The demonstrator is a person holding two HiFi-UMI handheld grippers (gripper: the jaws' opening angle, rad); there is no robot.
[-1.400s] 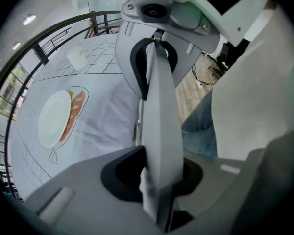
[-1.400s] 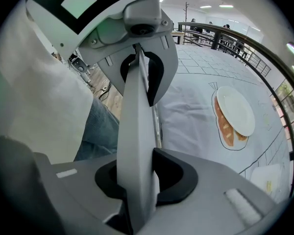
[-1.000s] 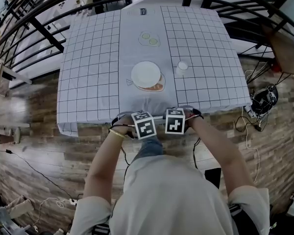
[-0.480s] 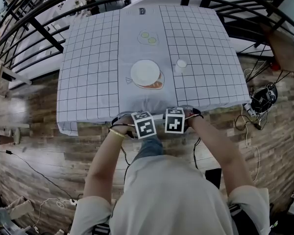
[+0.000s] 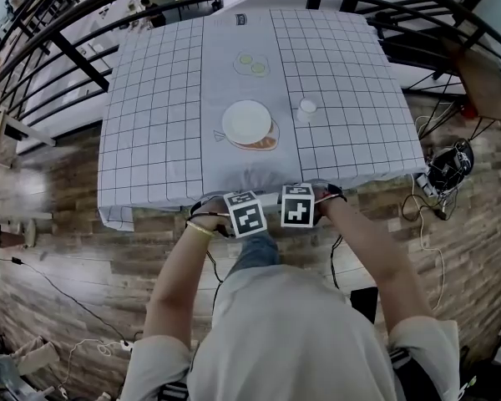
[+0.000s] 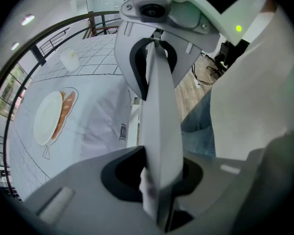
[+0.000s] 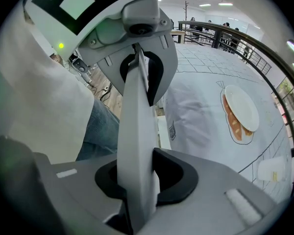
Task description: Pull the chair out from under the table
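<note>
The chair is almost wholly hidden under the table (image 5: 150,140) and behind my arms. Only its white top rail (image 6: 159,111) shows, and it runs straight through both gripper views. My left gripper (image 6: 154,182) points down at the table's near edge and is shut on that rail, with the dark pads pressed on either side. Close beside it, my right gripper (image 7: 137,180) is shut on the same rail (image 7: 134,121). In the head view the left gripper (image 5: 246,215) and the right gripper (image 5: 298,209) stand side by side, their marker cubes uppermost.
The checked cloth hangs over the table's near edge. A white plate (image 5: 247,122) and a small cup (image 5: 307,106) stand on it. A dark railing (image 5: 67,48) curves behind the table. Cables and gear (image 5: 451,170) lie on the wood floor at the right.
The table and plate have drifted slightly up in the head view. Both grippers stay in place, still clamped on the rail.
</note>
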